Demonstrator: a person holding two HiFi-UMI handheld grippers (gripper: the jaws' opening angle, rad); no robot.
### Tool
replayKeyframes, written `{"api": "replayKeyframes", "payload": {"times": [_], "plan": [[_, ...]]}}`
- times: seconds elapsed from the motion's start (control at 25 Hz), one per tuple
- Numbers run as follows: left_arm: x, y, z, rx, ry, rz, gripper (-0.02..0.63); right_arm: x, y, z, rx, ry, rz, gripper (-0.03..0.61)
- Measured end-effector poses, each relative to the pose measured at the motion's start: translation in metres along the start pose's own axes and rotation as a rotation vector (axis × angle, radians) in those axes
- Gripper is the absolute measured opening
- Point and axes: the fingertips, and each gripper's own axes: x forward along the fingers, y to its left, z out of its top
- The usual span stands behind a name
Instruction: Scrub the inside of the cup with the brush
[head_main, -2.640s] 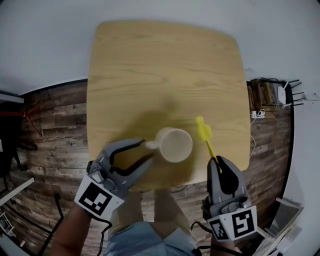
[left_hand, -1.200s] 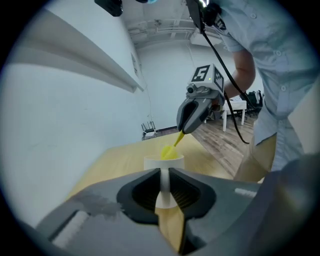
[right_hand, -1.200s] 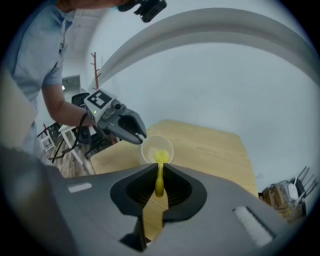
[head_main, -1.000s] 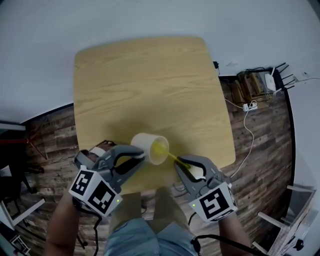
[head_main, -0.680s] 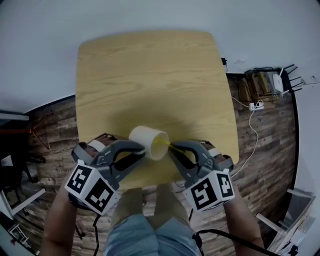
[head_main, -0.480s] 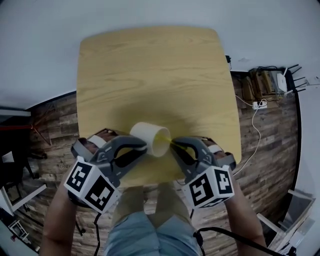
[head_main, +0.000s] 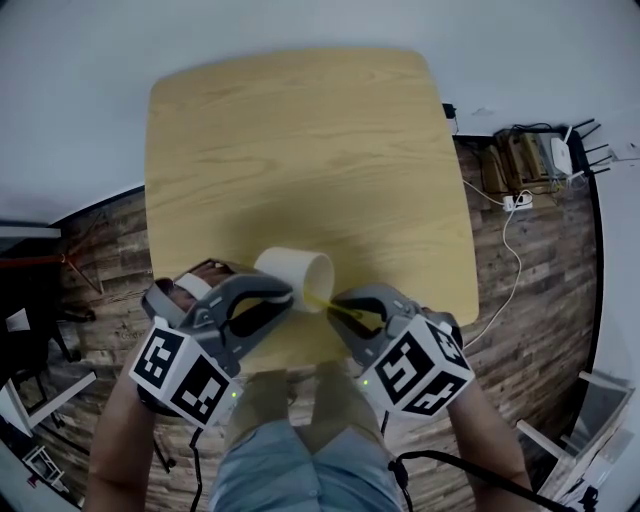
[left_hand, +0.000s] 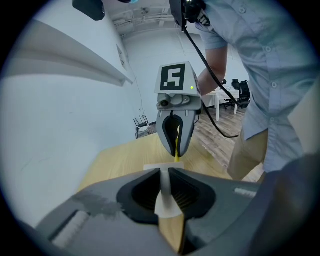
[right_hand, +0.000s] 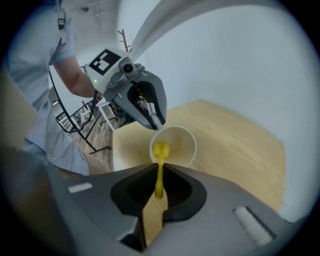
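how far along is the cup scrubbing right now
Done: the left gripper is clamped on the cup by its handle, holding it tipped with its mouth toward the right gripper, which grips the yellow brush. In hand: the brush head sits inside the cup's mouth, so scrubbing looks under way. Left: finishing the scrub, pulling the brush out, setting the cup down. How clean the inside is cannot be judged.

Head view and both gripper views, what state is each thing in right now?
Left claw: shut on the cup handle.
Right claw: shut on the brush stem.
Cup: tipped sideways, mouth toward the right claw.
Brush: head inside the cup.
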Motion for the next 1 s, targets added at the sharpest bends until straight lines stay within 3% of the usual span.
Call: {"api": "replayKeyframes", "payload": {"times": [0.2,0.36,0.76,1.0], "plan": [[0.002,-0.005,0.002,0.028,0.008,-0.024,0.075,-0.010,0.002,0.014,0.048,-0.079,0.022,0.038],[0.001,-0.009,0.002,0.041,0.013,-0.035,0.075,-0.021,-0.011,0.024,0.051,-0.104,-0.021,0.038],[0.000,-0.009,0.001,0.052,0.026,-0.033,0.075,-0.034,-0.032,0.000,-0.006,-0.015,-0.106,0.038],[0.003,-0.011,0.005,0.047,0.014,-0.034,0.075,-0.025,-0.013,-0.021,0.013,0.055,-0.048,0.038]]}}
